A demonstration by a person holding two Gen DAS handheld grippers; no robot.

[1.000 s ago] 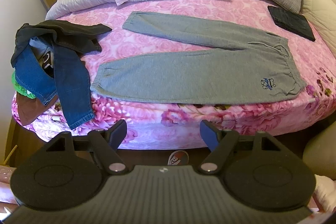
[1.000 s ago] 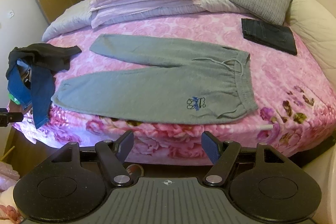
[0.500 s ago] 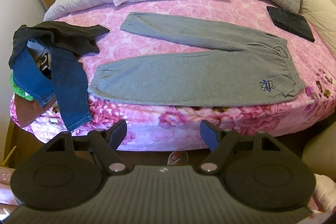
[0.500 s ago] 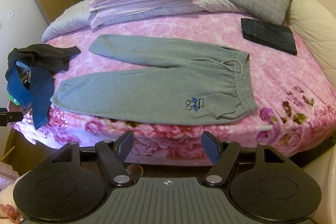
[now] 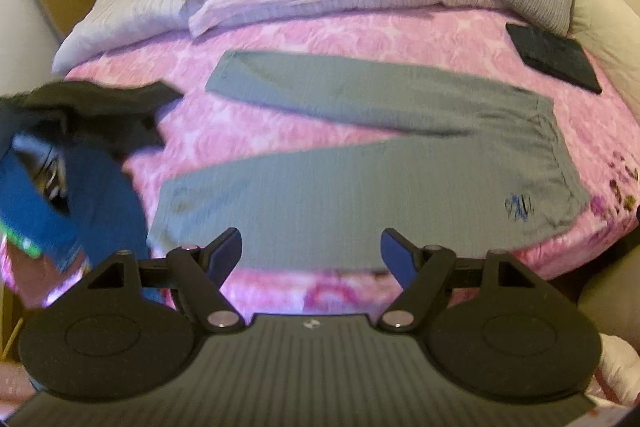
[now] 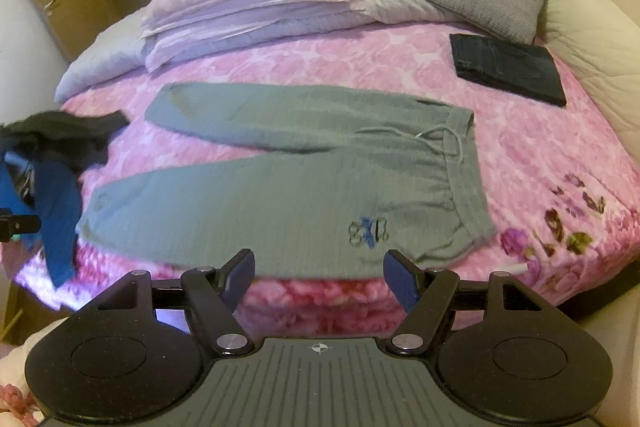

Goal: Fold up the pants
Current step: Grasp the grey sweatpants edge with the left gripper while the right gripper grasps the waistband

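Both grippers moved in closer to the bed [image 5: 400, 27]; grey pants [image 6: 280, 203] lie flat, legs splayed, near edge. Left gripper [image 5: 311, 253] and right gripper [image 6: 319, 275] jaws wide open, empty. Fold not started, grasp likely next

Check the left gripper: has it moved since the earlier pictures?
Yes. The left gripper has come closer to the bed: its open fingertips now overlap the grey pants, where before they sat below the mattress edge.
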